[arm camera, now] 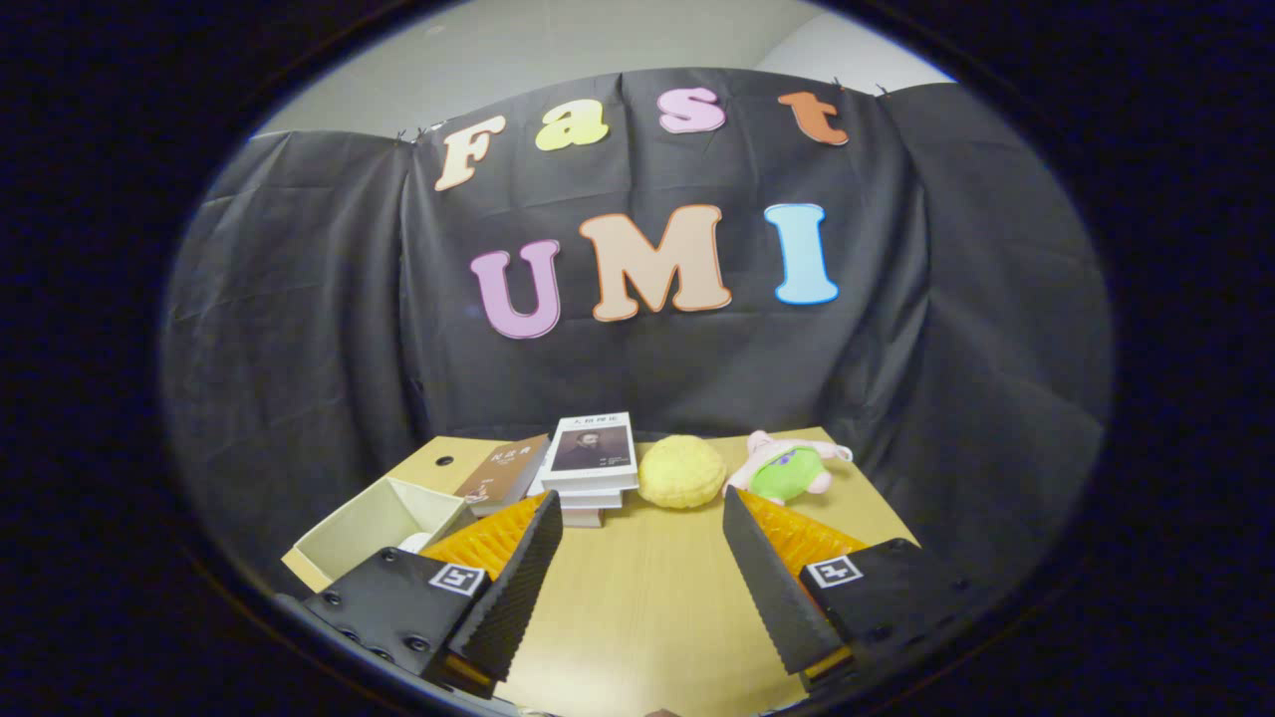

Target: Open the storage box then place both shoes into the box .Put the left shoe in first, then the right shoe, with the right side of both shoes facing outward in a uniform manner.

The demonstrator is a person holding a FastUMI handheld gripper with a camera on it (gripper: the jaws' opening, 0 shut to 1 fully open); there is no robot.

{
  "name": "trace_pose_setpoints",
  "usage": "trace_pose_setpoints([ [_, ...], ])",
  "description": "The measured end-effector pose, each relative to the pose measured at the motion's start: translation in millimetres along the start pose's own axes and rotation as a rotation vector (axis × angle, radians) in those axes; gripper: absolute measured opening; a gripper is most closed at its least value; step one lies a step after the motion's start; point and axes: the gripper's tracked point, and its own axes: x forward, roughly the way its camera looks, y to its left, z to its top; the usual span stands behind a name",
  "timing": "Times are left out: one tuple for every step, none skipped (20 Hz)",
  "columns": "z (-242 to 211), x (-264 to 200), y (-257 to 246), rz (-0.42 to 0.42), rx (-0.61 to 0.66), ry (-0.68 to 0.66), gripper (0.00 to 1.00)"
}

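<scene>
My gripper (642, 513) is held above a wooden table (637, 597), its fingers spread wide with bare tabletop between them, so it is open. To the left, partly hidden behind the left finger (513, 583), stands an open-topped cream box (374, 523). A bit of something white (415, 542) shows inside it next to the finger; I cannot tell what it is.
Beyond the fingertips, a stack of books (593, 463) stands at the table's far side, with a brown book (506, 471) leaning at its left. A yellow round plush (681, 471) and a pink and green plush toy (789, 466) lie to the right of the books.
</scene>
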Motion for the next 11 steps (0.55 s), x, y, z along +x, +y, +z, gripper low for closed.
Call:
trace_pose_setpoints([
  [4.0, -2.9, -6.8, -0.007, 0.002, -0.022, 1.0],
  [5.9, -6.4, -10.8, -0.009, 0.006, -0.044, 1.0],
  [7.8, -9.6, -13.6, -0.002, 0.006, -0.057, 1.0],
  [9.1, -16.4, -16.5, -0.001, 0.002, -0.068, 1.0],
  [8.6, -19.0, -19.2, -0.001, -0.005, -0.076, 1.0],
  [7.9, -20.0, -22.1, -0.005, -0.013, -0.08, 1.0],
  [8.4, -19.8, -23.9, -0.008, -0.015, -0.088, 1.0],
  [7.1, -20.3, -24.4, -0.008, -0.014, -0.091, 1.0],
  [8.6, -20.0, -24.2, -0.004, -0.009, -0.096, 1.0],
  [9.0, -20.0, -25.0, -0.005, -0.006, -0.099, 1.0],
  [9.7, -19.8, -26.3, -0.005, -0.006, -0.1, 1.0],
])
